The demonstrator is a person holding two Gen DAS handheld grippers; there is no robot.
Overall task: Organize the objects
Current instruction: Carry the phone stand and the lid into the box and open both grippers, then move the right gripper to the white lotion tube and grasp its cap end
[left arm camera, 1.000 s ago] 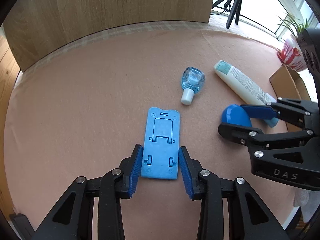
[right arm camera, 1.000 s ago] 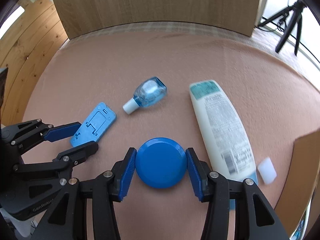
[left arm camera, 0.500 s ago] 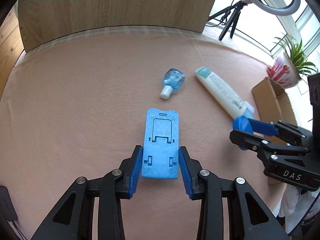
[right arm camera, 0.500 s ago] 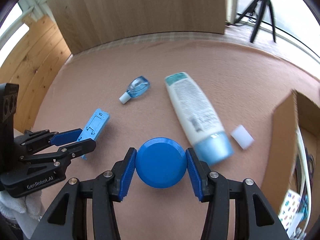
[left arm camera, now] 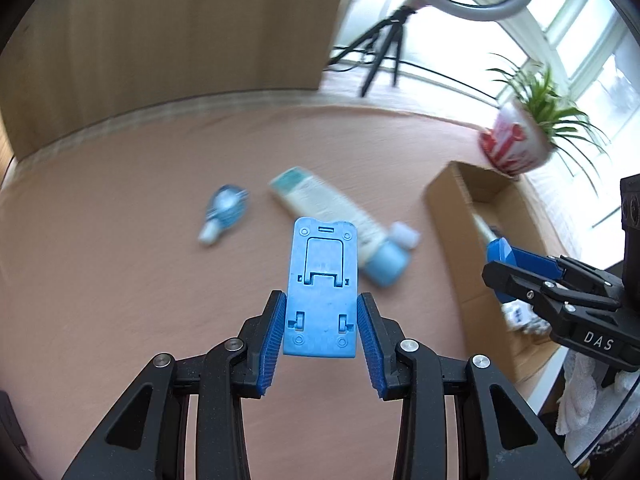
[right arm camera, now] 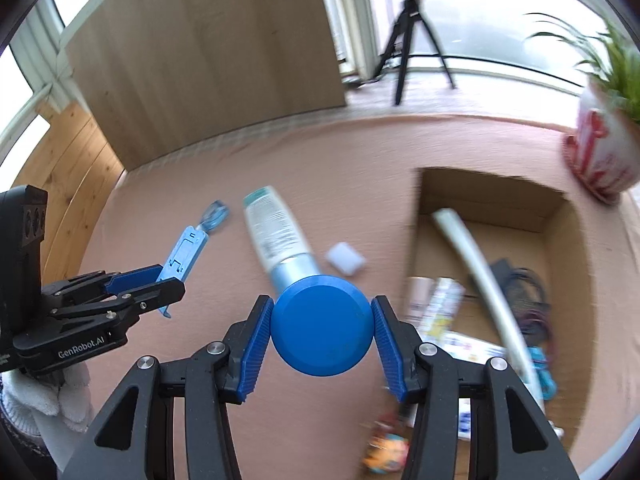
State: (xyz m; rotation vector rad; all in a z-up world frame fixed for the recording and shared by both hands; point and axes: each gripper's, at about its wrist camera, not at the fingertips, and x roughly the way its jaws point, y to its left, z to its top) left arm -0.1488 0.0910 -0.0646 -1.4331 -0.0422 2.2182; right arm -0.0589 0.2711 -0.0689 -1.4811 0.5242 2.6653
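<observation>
Change: both grippers have risen off the pink table [left arm camera: 120, 300]; stand and disc, lying on it a second ago, now hang in the air.
Left gripper [left arm camera: 320, 334]: clenched on the blue phone stand [left arm camera: 320, 276], gripping its near end.
Stand axis: long axis runs toward 12 o'clock, away from the camera, ribbed face up.
Table items: small blue bottle [left arm camera: 226, 214] at 10 o'clock of the stand, white tube [left arm camera: 336, 218] behind it, both lying flat.
Right gripper [right arm camera: 322, 334]: clamped on the blue round disc [right arm camera: 322, 326], flat face toward the camera.
Cardboard box [right arm camera: 560, 236]: at 2 o'clock of the disc, open, cluttered inside.
</observation>
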